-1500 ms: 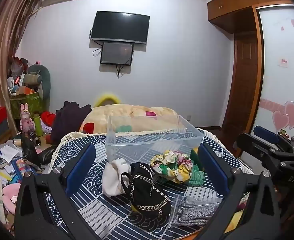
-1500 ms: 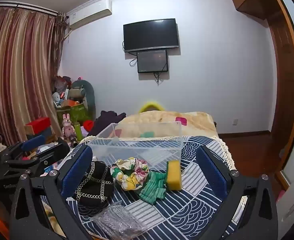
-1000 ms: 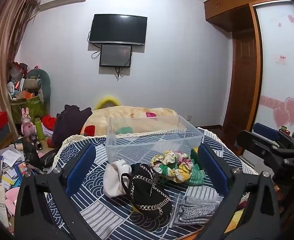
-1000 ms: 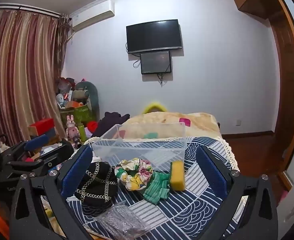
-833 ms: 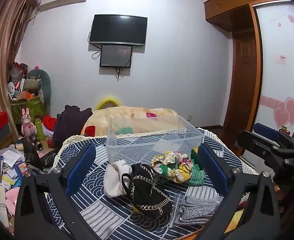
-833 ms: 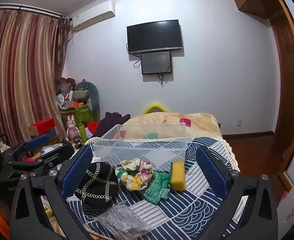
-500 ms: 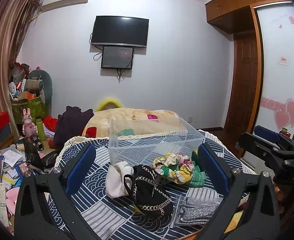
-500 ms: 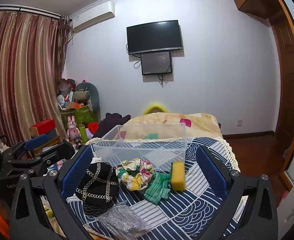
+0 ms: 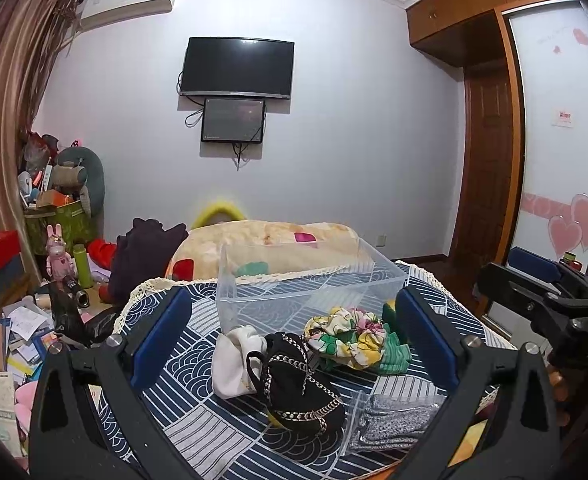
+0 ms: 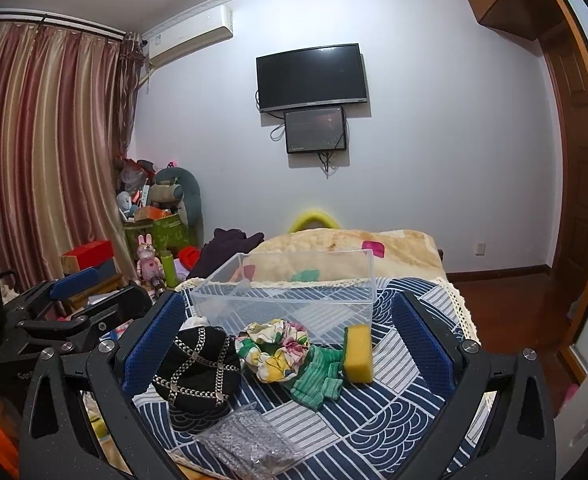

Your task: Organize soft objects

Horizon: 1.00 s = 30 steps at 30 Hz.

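An empty clear plastic bin (image 9: 306, 284) (image 10: 289, 284) stands on a table with a blue patterned cloth (image 10: 378, 416). In front of it lie a white cloth (image 9: 233, 360), a black chain bag (image 9: 298, 384) (image 10: 197, 368), a floral scrunchie (image 9: 350, 338) (image 10: 273, 348), a green cloth (image 10: 318, 376), a yellow sponge (image 10: 358, 354) and a grey bagged cloth (image 9: 390, 424) (image 10: 249, 444). My left gripper (image 9: 294, 344) is open and empty above the items. My right gripper (image 10: 289, 344) is open and empty too, hovering before the scrunchie.
A bed with a beige blanket (image 9: 269, 248) lies behind the table. Clutter and boxes (image 9: 13, 300) fill the left floor. A wooden door (image 9: 490, 168) is at the right. A TV (image 9: 237, 66) hangs on the far wall.
Both grippers have drifted slightly, shifting the views a little; the objects have not moved and both grippers stay open.
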Each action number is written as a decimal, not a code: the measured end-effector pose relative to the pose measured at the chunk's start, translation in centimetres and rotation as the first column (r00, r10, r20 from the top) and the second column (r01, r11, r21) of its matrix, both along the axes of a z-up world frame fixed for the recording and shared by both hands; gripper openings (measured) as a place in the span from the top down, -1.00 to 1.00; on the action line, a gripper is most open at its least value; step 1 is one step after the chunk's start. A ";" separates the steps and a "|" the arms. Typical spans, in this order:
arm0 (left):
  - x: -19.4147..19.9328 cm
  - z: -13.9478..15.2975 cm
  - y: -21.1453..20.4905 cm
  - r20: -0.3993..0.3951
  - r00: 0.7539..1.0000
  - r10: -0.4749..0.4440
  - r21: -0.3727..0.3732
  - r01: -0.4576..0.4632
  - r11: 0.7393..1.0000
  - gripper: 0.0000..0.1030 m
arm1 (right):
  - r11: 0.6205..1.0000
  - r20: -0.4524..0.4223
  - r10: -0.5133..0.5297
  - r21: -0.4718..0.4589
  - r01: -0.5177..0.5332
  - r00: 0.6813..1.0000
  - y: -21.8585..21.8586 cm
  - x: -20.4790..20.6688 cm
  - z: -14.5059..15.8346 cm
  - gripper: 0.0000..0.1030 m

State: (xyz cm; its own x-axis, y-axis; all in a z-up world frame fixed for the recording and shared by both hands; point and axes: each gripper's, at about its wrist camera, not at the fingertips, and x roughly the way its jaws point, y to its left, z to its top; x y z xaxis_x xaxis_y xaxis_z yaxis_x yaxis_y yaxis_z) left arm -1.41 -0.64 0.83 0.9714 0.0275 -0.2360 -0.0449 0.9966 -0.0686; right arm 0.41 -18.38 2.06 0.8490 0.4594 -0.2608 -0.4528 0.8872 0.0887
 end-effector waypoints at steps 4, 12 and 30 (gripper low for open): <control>0.0 0.0 0.0 0.000 1.000 0.000 0.000 0.000 1.000 -1.00 | 1.000 0.003 0.004 0.002 -0.004 1.000 -0.1 0.0 -0.1 -1.00; 0.0 0.1 0.0 0.000 1.000 0.000 0.001 0.000 1.000 -1.00 | 1.000 0.010 0.010 0.009 -0.010 1.000 -0.1 0.0 -0.2 -1.00; 0.1 0.4 -0.4 0.005 1.000 -0.003 0.002 0.003 1.000 -1.00 | 1.000 0.014 0.012 0.011 -0.012 1.000 0.0 -0.2 -0.1 -1.00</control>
